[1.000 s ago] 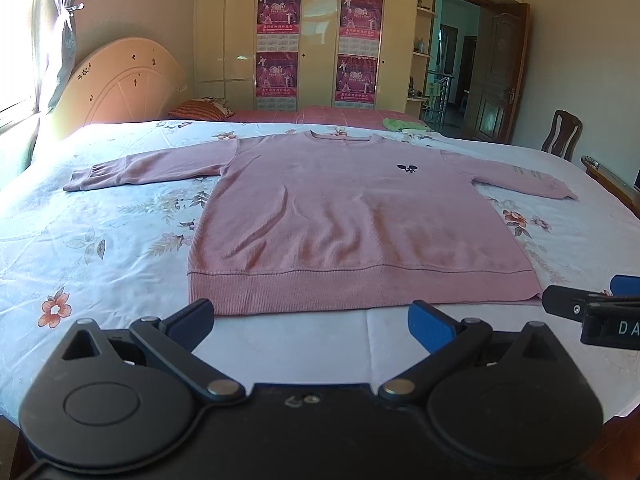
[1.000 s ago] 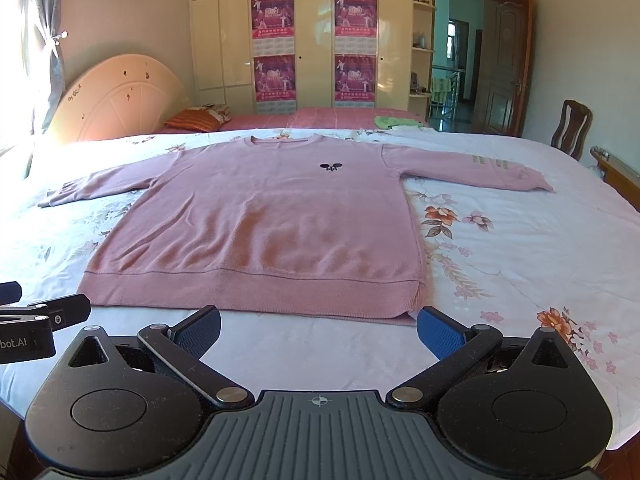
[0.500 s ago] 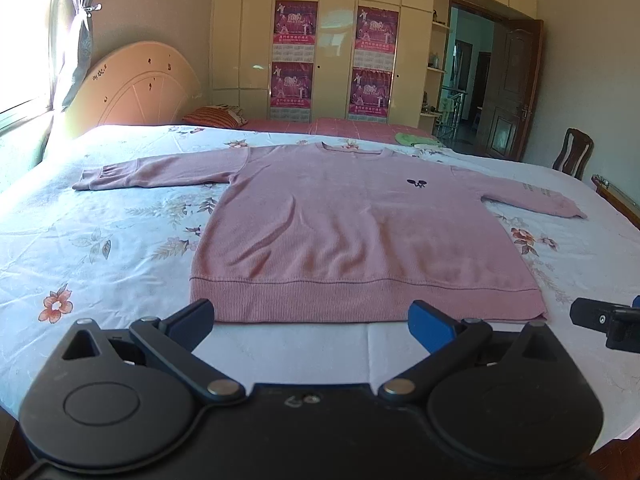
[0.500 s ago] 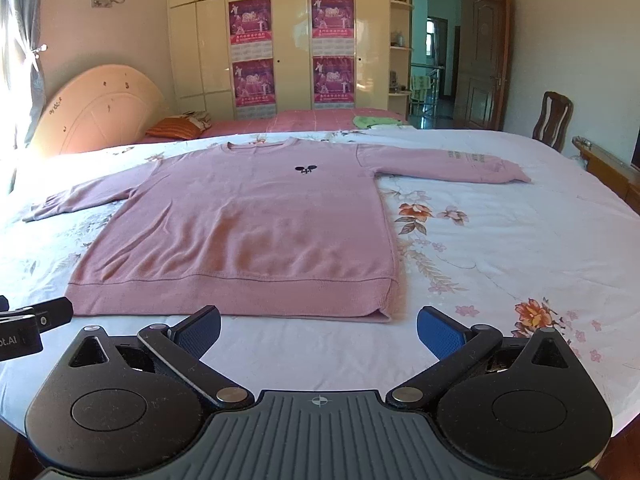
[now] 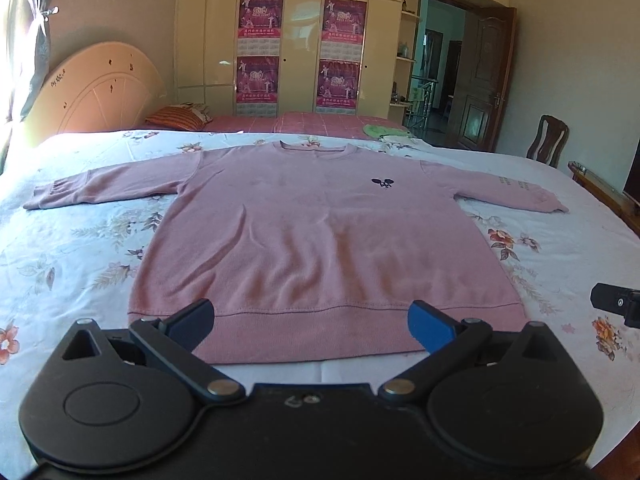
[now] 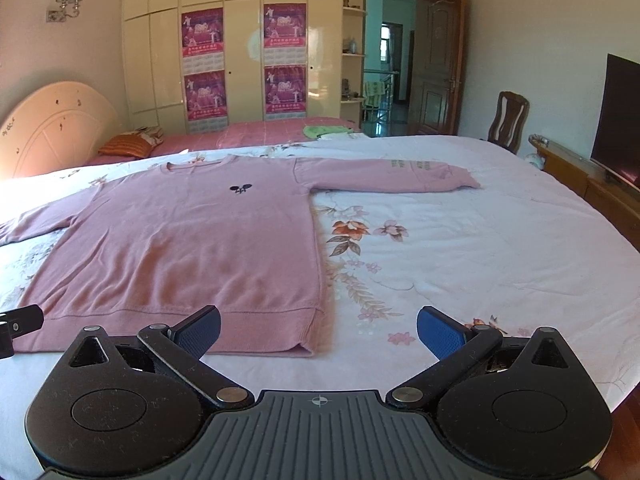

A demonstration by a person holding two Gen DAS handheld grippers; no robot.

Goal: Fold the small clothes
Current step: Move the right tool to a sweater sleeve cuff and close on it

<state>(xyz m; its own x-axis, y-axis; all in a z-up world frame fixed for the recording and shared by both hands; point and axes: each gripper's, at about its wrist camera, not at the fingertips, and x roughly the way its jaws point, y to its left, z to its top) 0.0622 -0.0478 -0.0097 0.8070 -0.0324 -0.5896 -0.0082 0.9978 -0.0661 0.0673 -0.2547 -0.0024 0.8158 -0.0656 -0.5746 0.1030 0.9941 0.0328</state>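
A pink long-sleeved sweater (image 5: 320, 240) lies flat and face up on the floral bedsheet (image 5: 72, 264), sleeves spread out to both sides, hem toward me. It also shows in the right wrist view (image 6: 192, 248). My left gripper (image 5: 312, 320) is open and empty, hovering over the middle of the hem. My right gripper (image 6: 318, 330) is open and empty, over the hem's right corner. The tip of the right gripper (image 5: 616, 304) shows at the right edge of the left wrist view.
The bed's near edge lies just below the grippers. A wooden chair (image 6: 508, 120), a low wooden cabinet (image 6: 592, 184) with a television (image 6: 620, 120) stand to the right. A second bed with a striped pillow (image 5: 176, 116) lies beyond, before a wardrobe (image 5: 296, 40).
Both grippers have moved forward toward the sweater's hem. The right gripper has also shifted right toward the hem's right corner. Both stay open; the sweater has not moved.
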